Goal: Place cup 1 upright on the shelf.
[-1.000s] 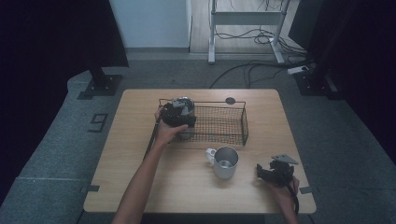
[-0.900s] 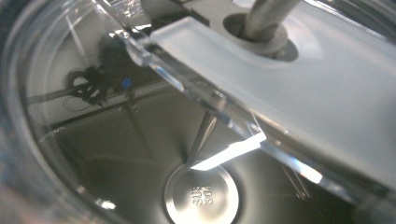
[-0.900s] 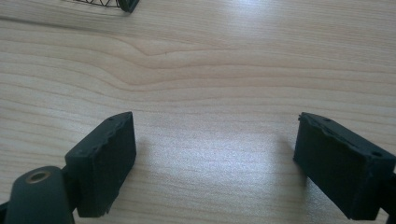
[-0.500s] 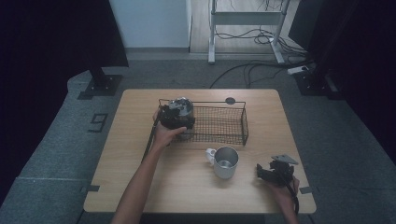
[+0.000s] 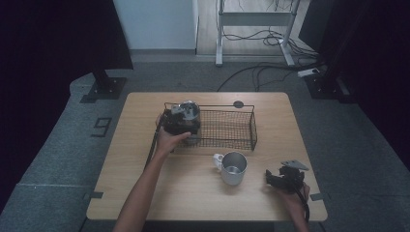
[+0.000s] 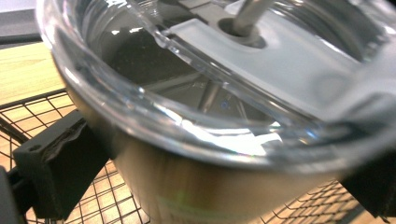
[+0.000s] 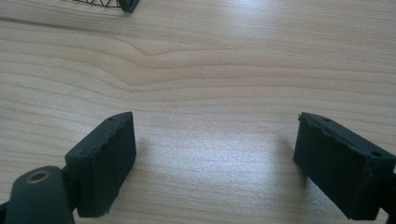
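High view above the table (image 5: 145,193) looking down, gripper views close-up, all sharing the wire basket (image 5: 241,128).

Black wire basket (image 5: 232,129) w/ grid mesh; silver mug (image 5: 233,167); pale wood-grain table (image 5: 145,183); tumbler (image 6: 205,186) beige, clear lid.

A metal mug (image 5: 232,167) is seen on the wooden table (image 5: 145,164), between the claws; cables (image 5: 270,72) are seen far beyond.

The left forearm (image 5: 145,186) reaches far across the table, its hand holding the left gripper (image 5: 180,121), whose jaws have just been opening and now stand wide. The right gripper (image 5: 283,178) rests near right, jaws spread apart.
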A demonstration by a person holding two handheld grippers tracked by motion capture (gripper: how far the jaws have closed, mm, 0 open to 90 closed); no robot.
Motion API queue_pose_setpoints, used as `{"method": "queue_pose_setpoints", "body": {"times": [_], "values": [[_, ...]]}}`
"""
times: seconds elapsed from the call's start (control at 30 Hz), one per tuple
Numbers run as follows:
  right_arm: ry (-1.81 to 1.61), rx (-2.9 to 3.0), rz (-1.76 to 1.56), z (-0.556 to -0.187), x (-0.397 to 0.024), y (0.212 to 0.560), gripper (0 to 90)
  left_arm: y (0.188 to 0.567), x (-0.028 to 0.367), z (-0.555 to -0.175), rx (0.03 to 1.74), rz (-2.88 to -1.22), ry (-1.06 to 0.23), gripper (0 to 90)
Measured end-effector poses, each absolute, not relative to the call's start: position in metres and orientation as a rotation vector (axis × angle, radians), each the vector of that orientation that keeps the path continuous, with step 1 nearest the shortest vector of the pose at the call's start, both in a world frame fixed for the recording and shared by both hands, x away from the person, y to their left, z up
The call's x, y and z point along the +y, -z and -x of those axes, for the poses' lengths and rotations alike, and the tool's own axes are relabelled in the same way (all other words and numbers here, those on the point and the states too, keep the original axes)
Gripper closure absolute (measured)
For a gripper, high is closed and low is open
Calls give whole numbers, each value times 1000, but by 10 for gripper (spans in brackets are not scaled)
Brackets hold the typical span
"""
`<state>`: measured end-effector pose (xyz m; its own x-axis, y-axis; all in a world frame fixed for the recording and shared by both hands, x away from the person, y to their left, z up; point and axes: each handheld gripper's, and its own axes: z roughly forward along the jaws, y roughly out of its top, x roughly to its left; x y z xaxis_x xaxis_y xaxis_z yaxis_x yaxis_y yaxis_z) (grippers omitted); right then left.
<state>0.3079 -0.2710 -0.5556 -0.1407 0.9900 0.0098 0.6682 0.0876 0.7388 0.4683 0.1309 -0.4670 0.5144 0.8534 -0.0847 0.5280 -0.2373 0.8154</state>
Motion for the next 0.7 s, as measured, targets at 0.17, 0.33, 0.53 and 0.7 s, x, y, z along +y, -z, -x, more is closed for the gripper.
{"method": "queue_pose_setpoints", "body": {"times": [0.17, 0.33, 0.53, 0.7], "values": [[-833, 1866, -1627, -308, -271, 556, 125, 465, 137, -461, 1111, -1907, -485, 0], [-833, 1866, -1628, -308, -271, 556, 126, 460, 142, -450, 1083, -1906, -508, 13], [-831, 1867, -1629, -308, -271, 555, 126, 459, 150, -440, 1074, -1889, -511, 16], [-832, 1867, -1630, -308, -271, 555, 126, 459, 158, -429, 1062, -1891, -501, 18]]}}
